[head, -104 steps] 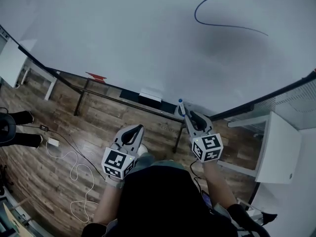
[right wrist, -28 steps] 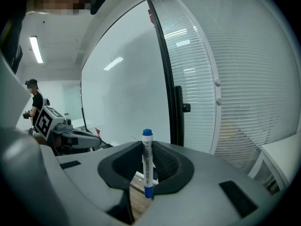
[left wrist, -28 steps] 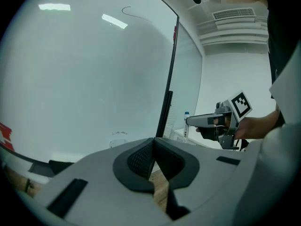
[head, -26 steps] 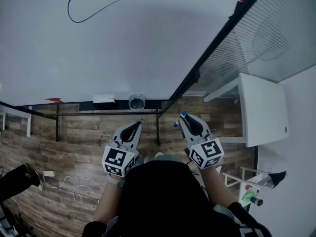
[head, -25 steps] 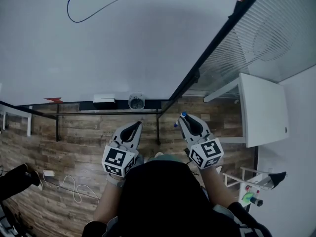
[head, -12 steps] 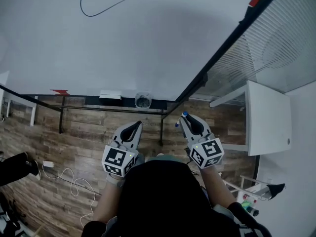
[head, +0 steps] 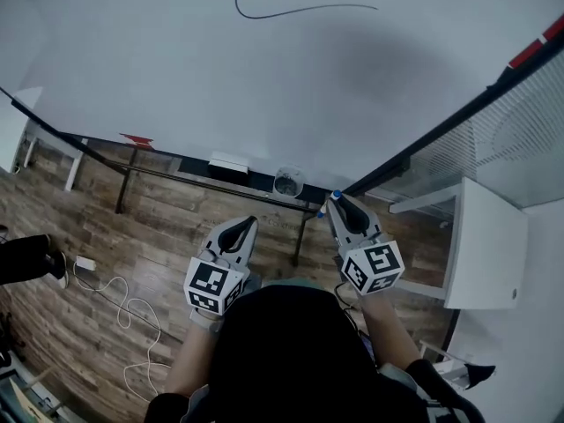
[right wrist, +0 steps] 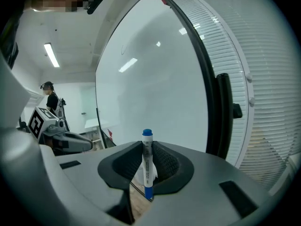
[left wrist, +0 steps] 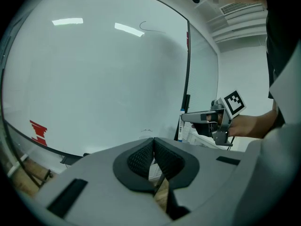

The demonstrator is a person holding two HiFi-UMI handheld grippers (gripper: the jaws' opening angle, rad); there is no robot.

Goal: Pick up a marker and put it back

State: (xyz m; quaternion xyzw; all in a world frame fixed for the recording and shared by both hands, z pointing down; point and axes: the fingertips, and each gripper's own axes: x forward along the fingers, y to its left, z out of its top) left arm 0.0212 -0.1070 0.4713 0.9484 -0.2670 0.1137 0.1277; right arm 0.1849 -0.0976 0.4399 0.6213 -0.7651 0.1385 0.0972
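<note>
A white marker with a blue cap (right wrist: 147,160) stands upright between the jaws of my right gripper (right wrist: 147,147), which is shut on it. In the head view the right gripper (head: 339,206) is held just right of the whiteboard's ledge, and the marker's blue cap (head: 336,195) pokes out past its tip. A round marker cup (head: 287,182) sits on the ledge a little to its left. My left gripper (head: 244,228) hangs below the ledge, shut with nothing in it (left wrist: 153,142). From there the marker (left wrist: 182,124) shows at the right.
The whiteboard (head: 264,86) bears a curved blue line (head: 300,9). A white eraser (head: 229,162) lies on the ledge left of the cup. A black frame post (right wrist: 225,117) and slatted blinds (right wrist: 263,79) stand to the right. A cable (head: 132,311) lies on the wooden floor.
The head view has swung left along the whiteboard, so the blue line and the cup now sit further right in the frame. Both grippers keep their pose, the marker still held.
</note>
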